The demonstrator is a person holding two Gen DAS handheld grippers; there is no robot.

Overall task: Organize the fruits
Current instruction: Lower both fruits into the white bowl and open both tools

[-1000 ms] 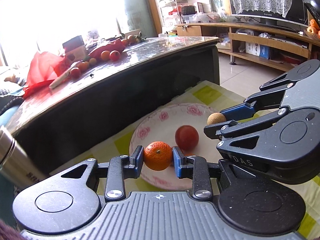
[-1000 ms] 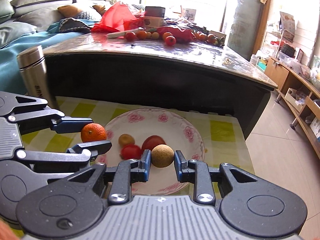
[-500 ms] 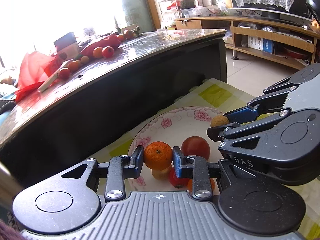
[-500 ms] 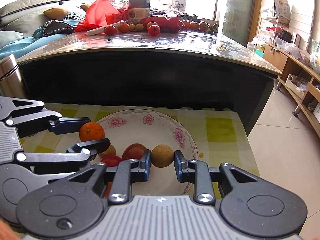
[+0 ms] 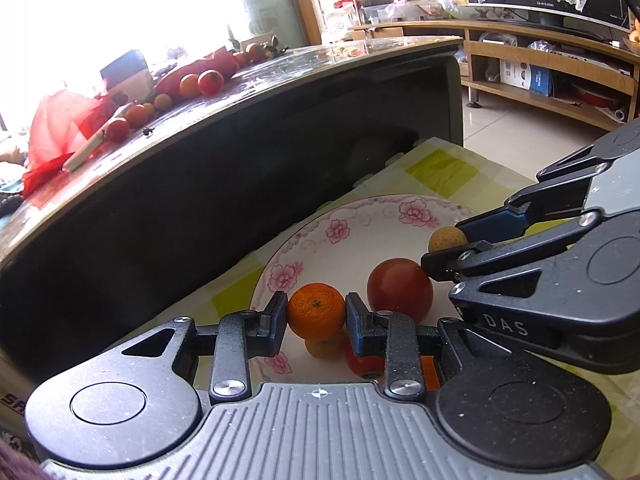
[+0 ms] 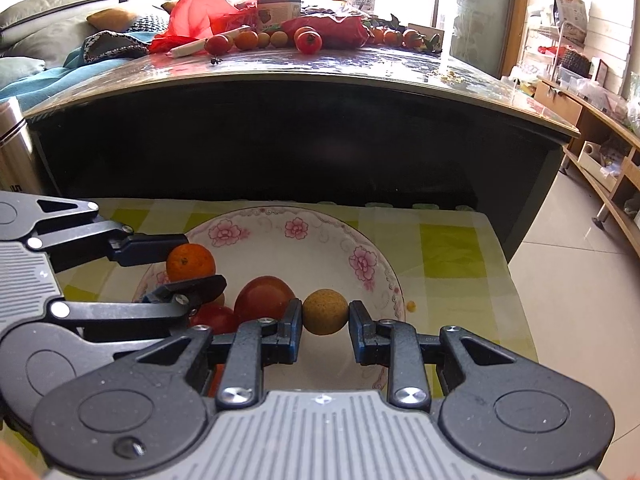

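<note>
You are holding a mandarin (image 5: 316, 311) pinched in the left gripper (image 5: 316, 314) jaws and a tan round fruit (image 6: 325, 311) in the right gripper (image 6: 325, 314) jaws, both hovering directly above the floral plate (image 6: 320, 252), so each release is going straight down.

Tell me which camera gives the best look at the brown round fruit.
Right wrist view: the brown fruit sits dead centre, whole, between the right claw fingers above the plate. The left wrist view shows it small at the side, partly hidden by that claw.
</note>
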